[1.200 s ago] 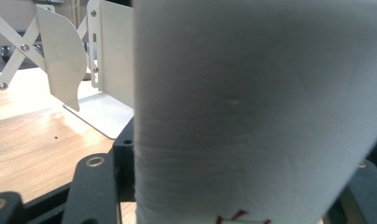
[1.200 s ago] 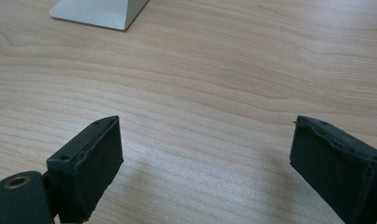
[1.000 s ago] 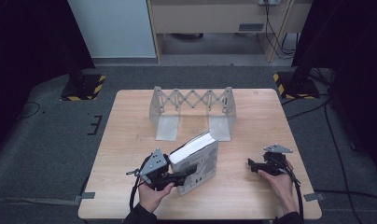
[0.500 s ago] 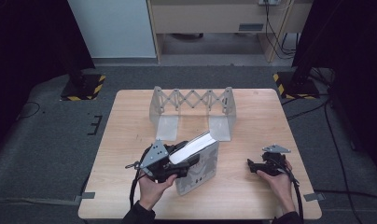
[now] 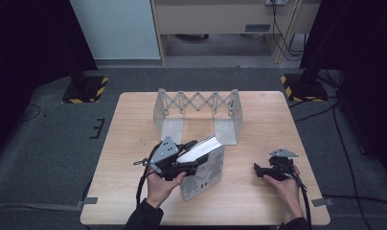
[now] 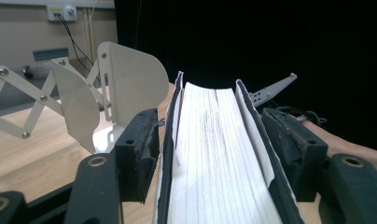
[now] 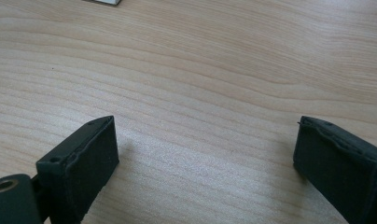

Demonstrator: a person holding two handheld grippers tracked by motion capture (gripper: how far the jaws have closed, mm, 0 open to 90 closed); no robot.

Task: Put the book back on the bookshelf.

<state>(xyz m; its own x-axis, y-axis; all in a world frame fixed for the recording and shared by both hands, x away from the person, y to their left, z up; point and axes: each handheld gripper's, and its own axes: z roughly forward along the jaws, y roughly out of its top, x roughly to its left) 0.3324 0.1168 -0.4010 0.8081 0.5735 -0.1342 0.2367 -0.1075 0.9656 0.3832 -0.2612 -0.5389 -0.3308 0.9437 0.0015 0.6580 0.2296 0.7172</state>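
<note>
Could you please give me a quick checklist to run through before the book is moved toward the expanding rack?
1. Left gripper closed on the book: ok, a finger sits against each cover in the left gripper view.
2. Grip firm enough to carry it: cannot tell; the covers bow outward above the fingers.
3. Book clear of the table: cannot tell; it is tilted, and its lower edge looks close to the wood.
4. Expanding rack standing ready: ok, upright and stretched open at the far side of the table.
5. Right gripper out of the way: ok, open above bare wood, well to the book's right.
</note>
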